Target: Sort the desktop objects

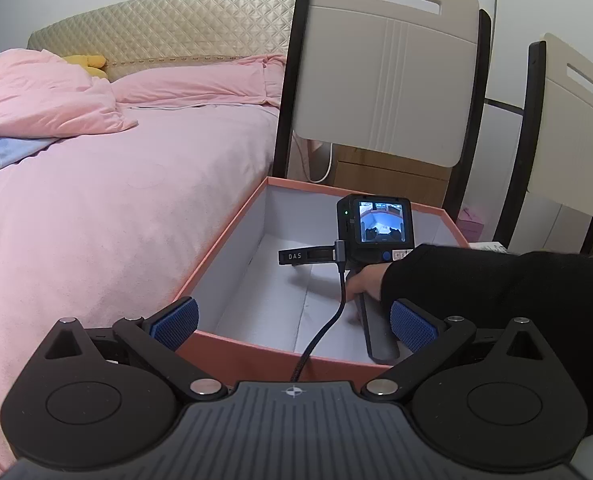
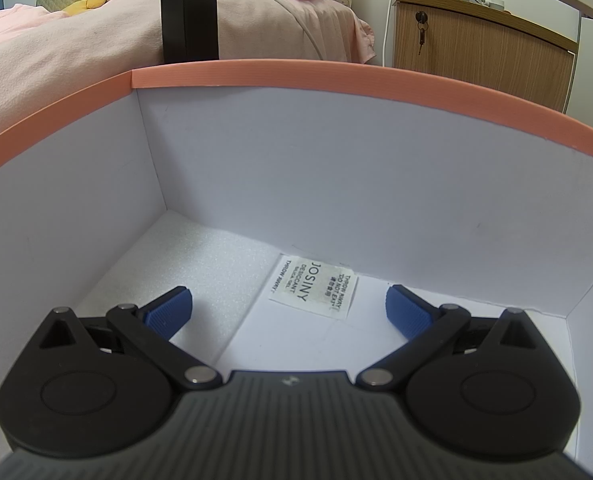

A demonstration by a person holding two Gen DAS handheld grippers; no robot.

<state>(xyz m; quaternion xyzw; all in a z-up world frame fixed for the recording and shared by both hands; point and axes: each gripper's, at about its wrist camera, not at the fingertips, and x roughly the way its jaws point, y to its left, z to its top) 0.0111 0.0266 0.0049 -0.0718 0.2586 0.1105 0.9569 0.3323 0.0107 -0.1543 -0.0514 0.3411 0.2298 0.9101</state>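
Box (image 2: 336,76) first: orange-rimmed, white inside, open at the top, standing close beside the pink bed (image 1: 116,208); its floor is a pale foam sheet, and the one loose thing seen on it is a small white desiccant packet (image 2: 312,286) printed JOSINY, lying flat against the foot of the far wall; nothing else shows in the box from either view. Right gripper (image 2: 288,306) is lowered well inside the box, its blue pads spread wide apart and empty, the packet lying on the floor ahead of the gap between them and touching neither pad. From the left wrist view that same tool appears from behind, its small screen lit, a cable trailing from it over the near wall of the box, a hand (image 1: 366,282) in a black sleeve (image 1: 496,292) gripping its handle. Left gripper (image 1: 294,322) hovers just outside the near wall, fingers likewise parted and holding nothing; its left pad (image 1: 176,322) overlaps the box's near corner in view. Beyond the box stand two cream chair backs (image 1: 388,80) with black frames, one directly behind the far wall; a wooden cabinet (image 2: 480,52) with a key in its lock sits behind them, a white cord running down beside it.
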